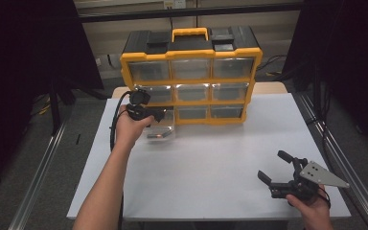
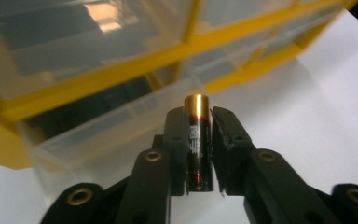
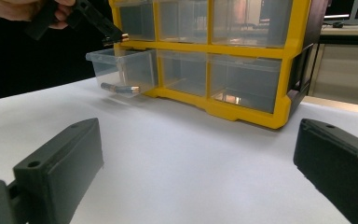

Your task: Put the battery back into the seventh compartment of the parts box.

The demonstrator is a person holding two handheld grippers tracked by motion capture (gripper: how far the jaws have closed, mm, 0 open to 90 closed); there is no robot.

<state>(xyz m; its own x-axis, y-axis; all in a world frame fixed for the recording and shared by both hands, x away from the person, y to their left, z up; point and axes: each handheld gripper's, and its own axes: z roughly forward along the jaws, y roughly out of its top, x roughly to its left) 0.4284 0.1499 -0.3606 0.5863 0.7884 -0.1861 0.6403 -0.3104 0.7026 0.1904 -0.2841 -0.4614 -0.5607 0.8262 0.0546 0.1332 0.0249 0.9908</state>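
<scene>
— What is the left tool (image 2: 199, 154) pinching?
— An AA battery (image 2: 198, 140), long axis along the jaws, gold tip forward. The pulled-out clear drawer (image 3: 121, 70) sits just below and ahead.
— The right tool (image 1: 281, 173)?
— Spread, empty, well apart.

white table (image 1: 230, 158), grey floor (image 1: 43, 158) (dim), dark side curtains (image 1: 24, 52)
</scene>
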